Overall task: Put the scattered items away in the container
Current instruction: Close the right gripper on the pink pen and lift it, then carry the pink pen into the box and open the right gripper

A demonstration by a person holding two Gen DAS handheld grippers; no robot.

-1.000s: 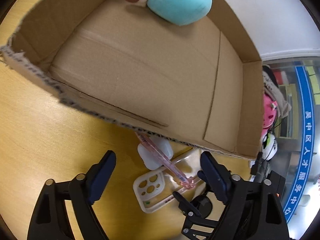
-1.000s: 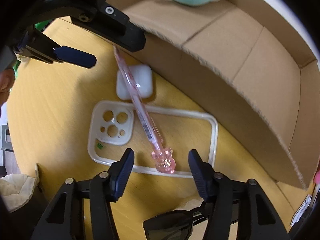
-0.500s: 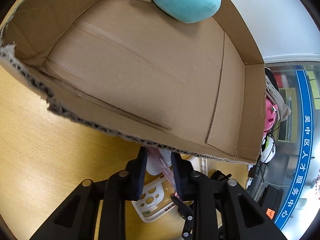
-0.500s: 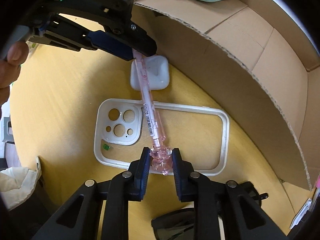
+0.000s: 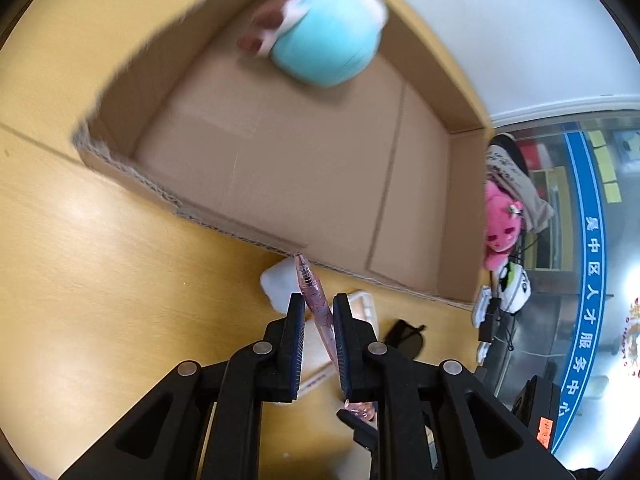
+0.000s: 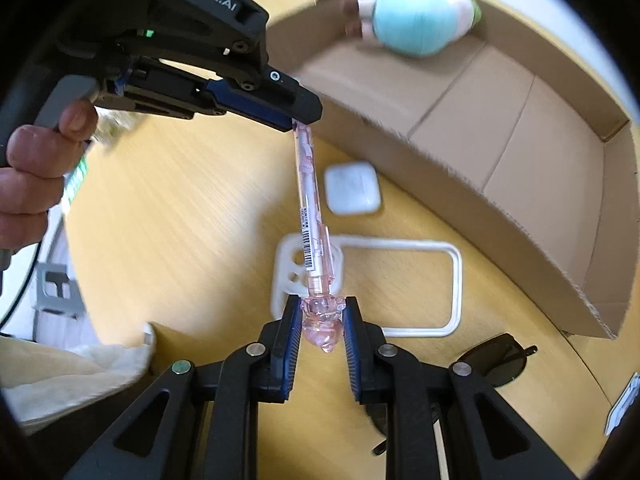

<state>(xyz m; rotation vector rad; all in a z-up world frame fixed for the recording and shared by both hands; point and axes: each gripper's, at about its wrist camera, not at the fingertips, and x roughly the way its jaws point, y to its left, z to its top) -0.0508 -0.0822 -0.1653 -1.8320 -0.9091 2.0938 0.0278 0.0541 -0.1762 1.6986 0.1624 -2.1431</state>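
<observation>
Above yellow table (image 6: pixel 168 220), pink pen (image 6: pixel 310 204) between both grippers' fingers (image 6: pixel 290 340).

The left gripper (image 5: pixel 316 314), jaws closing, pinches a pink pen (image 5: pixel 314 300) near the cardboard box (image 5: pixel 280 168).

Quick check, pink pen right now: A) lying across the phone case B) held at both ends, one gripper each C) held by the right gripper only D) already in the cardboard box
B: the right gripper clamps the pink pen at its charm end while the left gripper pinches the tip end.
</observation>
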